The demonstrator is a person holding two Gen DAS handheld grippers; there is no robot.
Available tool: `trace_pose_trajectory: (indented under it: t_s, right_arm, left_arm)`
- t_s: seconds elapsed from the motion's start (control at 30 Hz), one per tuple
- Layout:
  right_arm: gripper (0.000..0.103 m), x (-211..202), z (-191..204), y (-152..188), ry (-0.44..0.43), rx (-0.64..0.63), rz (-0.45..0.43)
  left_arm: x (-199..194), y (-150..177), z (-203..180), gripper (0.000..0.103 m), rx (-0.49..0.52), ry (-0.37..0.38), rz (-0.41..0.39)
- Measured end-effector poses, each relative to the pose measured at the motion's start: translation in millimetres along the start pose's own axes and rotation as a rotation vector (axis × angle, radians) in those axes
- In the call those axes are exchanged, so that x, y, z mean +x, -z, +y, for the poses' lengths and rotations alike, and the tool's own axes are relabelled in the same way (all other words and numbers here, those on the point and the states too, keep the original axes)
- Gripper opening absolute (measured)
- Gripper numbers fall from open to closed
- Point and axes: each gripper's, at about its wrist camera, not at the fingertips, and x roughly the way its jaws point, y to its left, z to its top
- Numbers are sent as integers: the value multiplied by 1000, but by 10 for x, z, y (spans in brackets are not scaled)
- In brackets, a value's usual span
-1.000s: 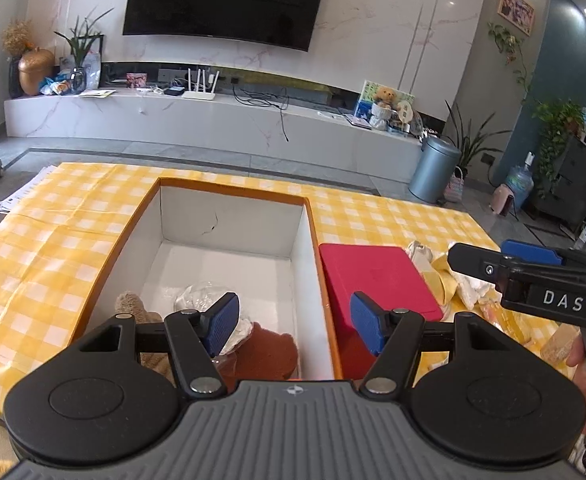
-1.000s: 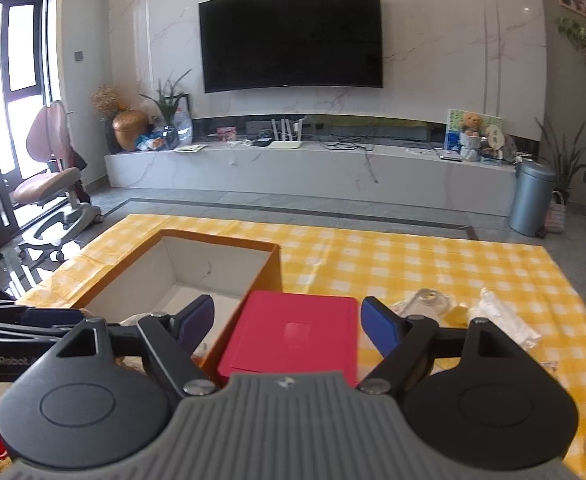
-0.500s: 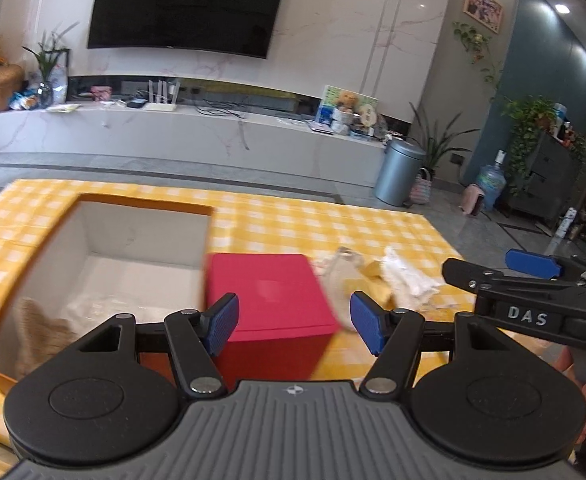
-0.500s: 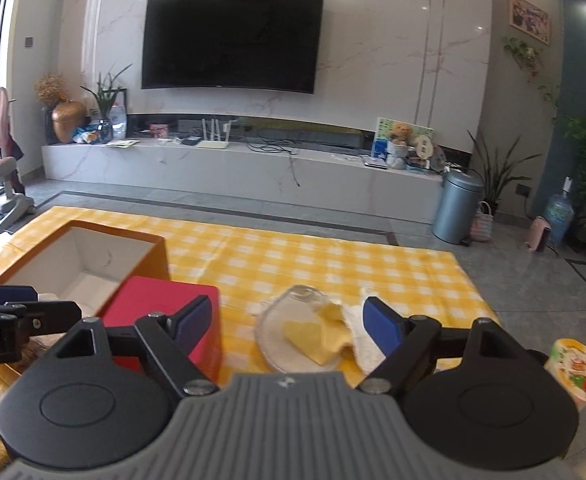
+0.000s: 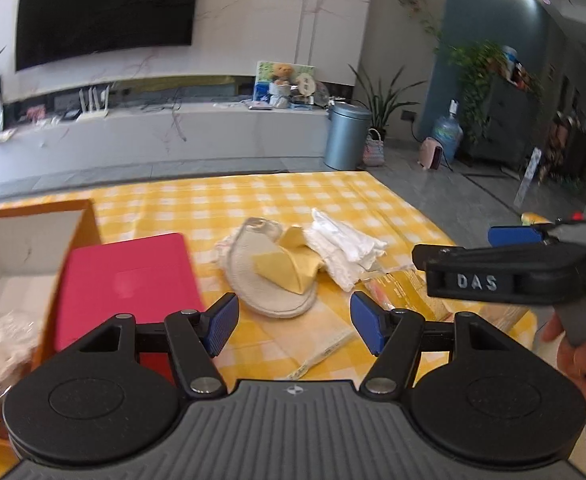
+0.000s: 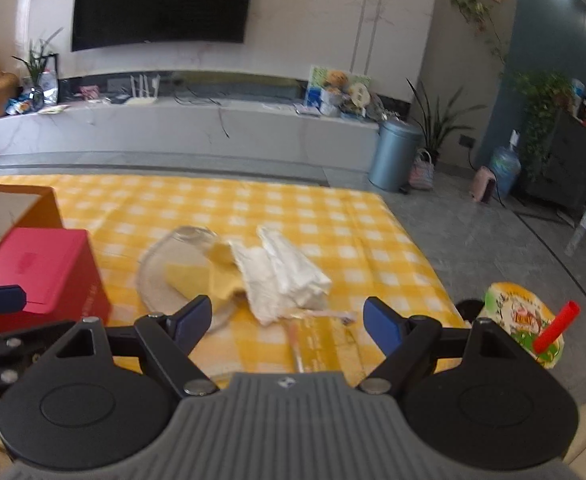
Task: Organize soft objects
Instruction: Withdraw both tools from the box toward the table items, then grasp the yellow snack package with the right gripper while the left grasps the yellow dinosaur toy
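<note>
Left wrist view: our left tool (image 5: 293,330) has its jaws spread with nothing between them, hovering over the yellow checked tabletop (image 5: 253,200), aimed at the pile of soft items just ahead. Right tool (image 6: 287,326) is likewise spread and empty, seen from the left view as the black "DAS" body off to the right, a hand (image 5: 577,356) on its grip. Closest target is the cream round pad (image 5: 253,284) inside a clear wrapper, with a folded yellow cloth (image 5: 289,270) lying on it and a crumpled white cloth (image 5: 345,250) touching that on the right. A flat clear-wrapped packet (image 6: 321,340) lies just under the right tool. Red box (image 5: 125,280) sits closed to the left, touching the open orange-walled box (image 5: 83,220), which already holds some soft things at the left edge, blurred. We judge this as the reach step: both tools empty, between drop-off and the next pick. Next move calls for lowering onto one item, likely the yellow cloth or the pad, closing on a fold or edge so only one layer comes up, then carrying it across the red box to the open box. Snack cup (image 6: 521,324) at the right table edge isn't a target.
</note>
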Motion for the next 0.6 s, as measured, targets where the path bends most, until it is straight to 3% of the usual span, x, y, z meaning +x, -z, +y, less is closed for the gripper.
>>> trace_pose_trajectory:
  t_s: [0.1,0.2,0.33,0.6]
  right_arm:
    - [82,323,-153,78,-8,69,48]
    - [82,746,-225,167,-19,112,113]
    - [82,1289,-260,283,35,155,227]
    - [89,1652,-367,322,107,149,293]
  left_arm:
    - [218,132,-176,75,31,-36,-2]
    - [507,242,-336,75,96,-35,46]
    - [828,344,-425,75,75,-47,77]
    - [1085,209,-320,76,26,-120,52]
